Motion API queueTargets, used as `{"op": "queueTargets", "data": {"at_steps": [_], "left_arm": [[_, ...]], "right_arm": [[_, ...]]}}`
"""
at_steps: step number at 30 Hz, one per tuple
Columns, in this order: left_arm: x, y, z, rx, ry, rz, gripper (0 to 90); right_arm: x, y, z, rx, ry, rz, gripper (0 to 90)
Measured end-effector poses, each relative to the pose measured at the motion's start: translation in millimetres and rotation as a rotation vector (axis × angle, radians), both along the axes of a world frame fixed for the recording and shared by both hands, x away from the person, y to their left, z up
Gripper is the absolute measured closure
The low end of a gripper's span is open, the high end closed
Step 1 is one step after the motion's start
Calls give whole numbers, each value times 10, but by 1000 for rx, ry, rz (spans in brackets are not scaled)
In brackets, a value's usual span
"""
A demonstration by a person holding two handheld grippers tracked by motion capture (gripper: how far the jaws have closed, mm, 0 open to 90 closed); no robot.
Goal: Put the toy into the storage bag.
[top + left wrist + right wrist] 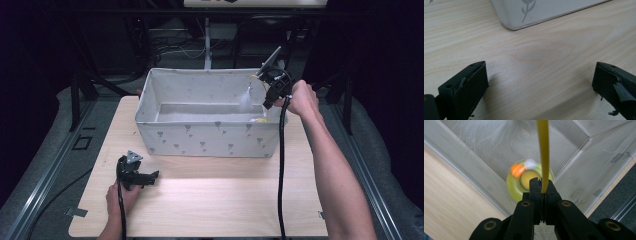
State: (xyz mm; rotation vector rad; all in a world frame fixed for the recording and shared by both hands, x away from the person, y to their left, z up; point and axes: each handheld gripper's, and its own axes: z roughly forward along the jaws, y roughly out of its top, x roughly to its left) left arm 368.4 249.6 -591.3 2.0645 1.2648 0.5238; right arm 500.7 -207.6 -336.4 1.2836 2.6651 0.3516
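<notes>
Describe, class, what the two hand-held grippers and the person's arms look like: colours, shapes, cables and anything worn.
Both grippers are black. The left gripper has two blocky, flat-faced jaws with small screw holes and a grey three-cornered plate on top. The right gripper has black linkage arms with brass-coloured pivots. A black cable trails from each. The forearms are bare, with no sleeves or gloves to be seen.

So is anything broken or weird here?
Yes: the left tool's black pads look chipped, with ragged bits hanging off. In the fabric bin, the right tool pinches a yellow stick over a round yellow toy.
</notes>
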Motion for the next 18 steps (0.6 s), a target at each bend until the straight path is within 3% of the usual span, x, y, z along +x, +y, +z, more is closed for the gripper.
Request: {"op": "queueTargets", "data": {"at_steps": [9,18], "left_arm": [[0,0,0,0,0,0,2],[0,0,0,0,0,0,2]], "right_arm": [[6,-40,-229,18,36,-26,886],[31,-80,-397,0,90,-35,885]]}}
